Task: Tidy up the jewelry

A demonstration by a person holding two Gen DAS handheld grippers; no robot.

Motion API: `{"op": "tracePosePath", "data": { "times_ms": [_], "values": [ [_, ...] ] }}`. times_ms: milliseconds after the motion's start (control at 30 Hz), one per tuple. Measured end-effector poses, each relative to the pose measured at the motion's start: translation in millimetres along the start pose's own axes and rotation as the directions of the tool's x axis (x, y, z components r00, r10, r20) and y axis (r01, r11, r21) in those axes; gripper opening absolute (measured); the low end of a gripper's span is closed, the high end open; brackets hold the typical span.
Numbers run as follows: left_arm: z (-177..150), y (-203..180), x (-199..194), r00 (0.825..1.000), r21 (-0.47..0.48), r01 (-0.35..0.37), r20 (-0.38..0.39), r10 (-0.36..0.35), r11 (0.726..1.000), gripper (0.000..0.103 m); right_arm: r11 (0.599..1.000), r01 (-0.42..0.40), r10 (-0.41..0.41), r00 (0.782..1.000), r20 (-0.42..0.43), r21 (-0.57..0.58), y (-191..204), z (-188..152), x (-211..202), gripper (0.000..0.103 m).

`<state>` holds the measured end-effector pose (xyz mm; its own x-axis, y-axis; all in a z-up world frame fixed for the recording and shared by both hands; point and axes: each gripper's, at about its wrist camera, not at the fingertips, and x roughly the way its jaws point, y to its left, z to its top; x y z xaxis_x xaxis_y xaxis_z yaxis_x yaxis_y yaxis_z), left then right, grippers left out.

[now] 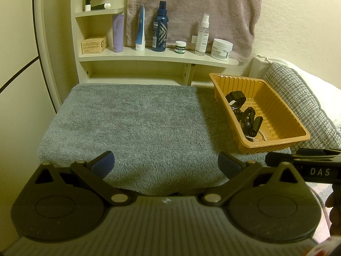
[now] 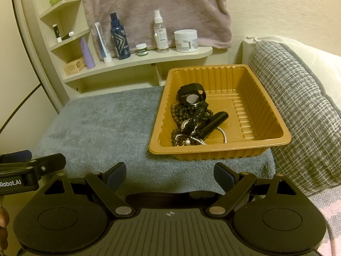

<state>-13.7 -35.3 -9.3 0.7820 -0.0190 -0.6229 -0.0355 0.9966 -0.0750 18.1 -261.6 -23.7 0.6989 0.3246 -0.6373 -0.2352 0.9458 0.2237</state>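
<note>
Both grippers [image 1: 166, 165] [image 2: 169, 176] wide apart, empty.

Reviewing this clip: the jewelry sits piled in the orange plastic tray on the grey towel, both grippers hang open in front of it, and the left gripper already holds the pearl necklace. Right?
Not quite. The left gripper holds nothing; the white pearl necklace lies in the ribbed orange plastic tray with the other pieces, as the right wrist view shows. The tray does sit on the grey terry towel, and the right gripper is open too.
</note>
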Motion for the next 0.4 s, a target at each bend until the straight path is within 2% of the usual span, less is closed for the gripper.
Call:
{"op": "tracePosePath", "data": {
  "times_ms": [400],
  "values": [
    [1.1,1.5,-1.1,1.0,-0.001,0.0,0.017,0.0,1.0,0.103,1.0,0.0,0.0,1.0,0.002,0.001,-0.2,0.0,0.2,0.089]
  ]
}}
